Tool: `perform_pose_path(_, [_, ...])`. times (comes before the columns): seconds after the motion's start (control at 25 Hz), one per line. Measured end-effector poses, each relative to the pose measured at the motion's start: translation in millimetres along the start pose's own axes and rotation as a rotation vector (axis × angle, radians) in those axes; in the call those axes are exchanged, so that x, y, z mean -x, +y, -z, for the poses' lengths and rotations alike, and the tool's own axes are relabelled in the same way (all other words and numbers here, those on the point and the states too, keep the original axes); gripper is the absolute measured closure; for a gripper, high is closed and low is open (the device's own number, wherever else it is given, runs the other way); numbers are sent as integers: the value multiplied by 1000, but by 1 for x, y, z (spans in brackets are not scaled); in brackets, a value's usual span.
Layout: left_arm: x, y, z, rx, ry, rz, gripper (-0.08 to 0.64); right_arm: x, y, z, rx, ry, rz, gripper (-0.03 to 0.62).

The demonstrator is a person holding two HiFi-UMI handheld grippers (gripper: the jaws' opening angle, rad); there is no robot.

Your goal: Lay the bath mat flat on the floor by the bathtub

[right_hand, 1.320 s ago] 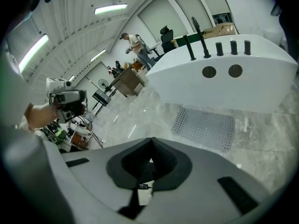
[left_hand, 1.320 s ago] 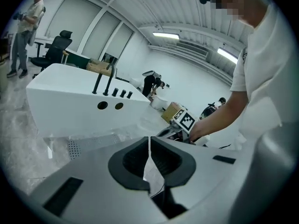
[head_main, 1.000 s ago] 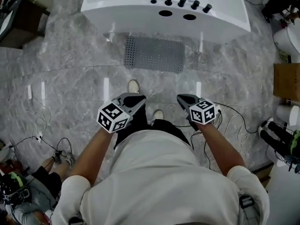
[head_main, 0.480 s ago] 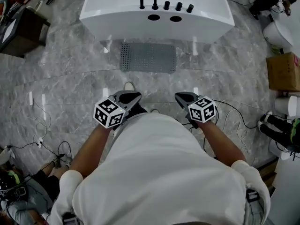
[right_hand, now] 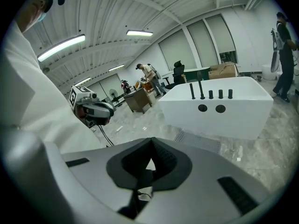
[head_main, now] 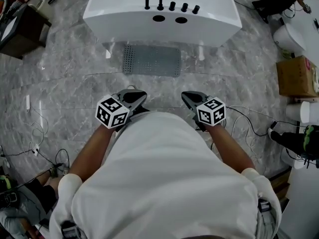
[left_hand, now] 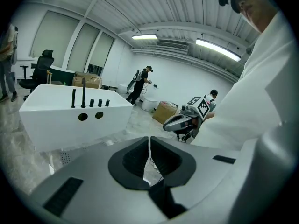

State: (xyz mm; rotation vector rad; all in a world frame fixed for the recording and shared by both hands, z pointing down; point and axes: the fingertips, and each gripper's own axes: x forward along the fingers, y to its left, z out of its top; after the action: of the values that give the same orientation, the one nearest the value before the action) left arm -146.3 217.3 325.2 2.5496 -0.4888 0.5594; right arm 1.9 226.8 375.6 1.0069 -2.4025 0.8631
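Both the left gripper (head_main: 135, 95) and the right gripper (head_main: 186, 96) have their jaws pressed together on nothing, held out before the person's white shirt (head_main: 164, 183). They are well apart from the grey perforated rectangular bath mat (head_main: 152, 60). It lies flat on the grey marble-patterned floor (head_main: 65, 83), 1 long edge just beside the white freestanding bathtub (head_main: 159, 21) (5 black fittings (head_main: 172, 6) on its rim). A brown cardboard box (head_main: 294, 76) sits off right.

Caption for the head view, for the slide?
Bath mat flat on the floor beside the bathtub; left gripper and right gripper shut, empty, held at waist.
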Motion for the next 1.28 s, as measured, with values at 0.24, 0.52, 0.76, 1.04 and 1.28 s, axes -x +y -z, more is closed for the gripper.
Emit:
perform_pose_path(0.24, [-3,-6,6,-5,0,2,532,5,4,10,7,-5,11,584])
perform_pose_path(0.52, [-1,-7,9,-2,0,-10,532,3,12,16,2,0,-14,584])
perform_pose_path(0.76, [-4,-9,11,5,-5,-15,532,3,13,18,14,0,-20,584])
perform_pose_path(1.04, [-4,-11,13,7,1,-15,532,2,13,16,36,4,-24,584])
perform_pose_path(1.28, [-2,-7,12,6,12,-22,532,0,12,15,33,0,-23,584])
